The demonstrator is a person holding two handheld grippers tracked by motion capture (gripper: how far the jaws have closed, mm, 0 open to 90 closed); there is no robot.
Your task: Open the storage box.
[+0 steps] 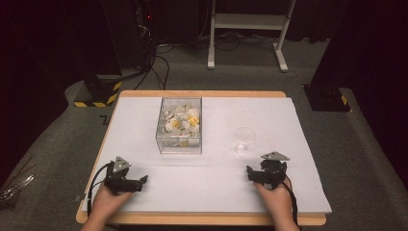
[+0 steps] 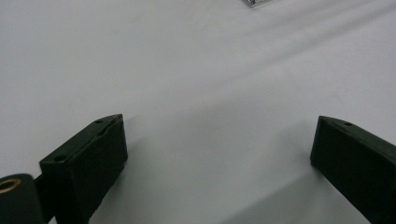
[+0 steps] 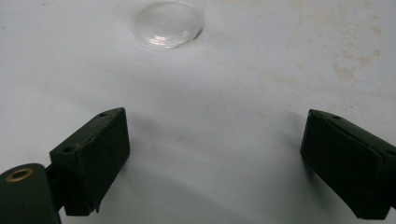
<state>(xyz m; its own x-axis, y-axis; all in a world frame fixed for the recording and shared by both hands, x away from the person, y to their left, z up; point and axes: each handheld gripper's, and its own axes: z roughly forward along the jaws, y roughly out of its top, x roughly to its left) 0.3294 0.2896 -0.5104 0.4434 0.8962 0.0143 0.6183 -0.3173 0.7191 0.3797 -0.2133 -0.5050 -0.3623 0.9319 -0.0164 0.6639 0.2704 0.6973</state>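
A clear box (image 1: 179,126) holding white and yellow pieces stands at the middle of the white-covered table (image 1: 216,178). To its right is an empty clear stemmed glass (image 1: 244,139); its round base (image 3: 169,23) lies ahead of my right gripper. The left gripper (image 1: 140,181) rests low on the table near the front left, jaws wide open (image 2: 219,123) over bare white surface. A corner of the box (image 2: 258,2) peeks in at the top of the left gripper view. The right gripper (image 1: 256,172) rests at the front right, open (image 3: 217,116), with nothing between its fingers.
Faint yellowish stains (image 3: 345,72) mark the sheet to the right of the glass. The wooden table edge (image 1: 202,219) runs along the front. Beyond the table are a white frame stand (image 1: 248,29), cables and a black-and-yellow striped base (image 1: 98,94) on the grey floor.
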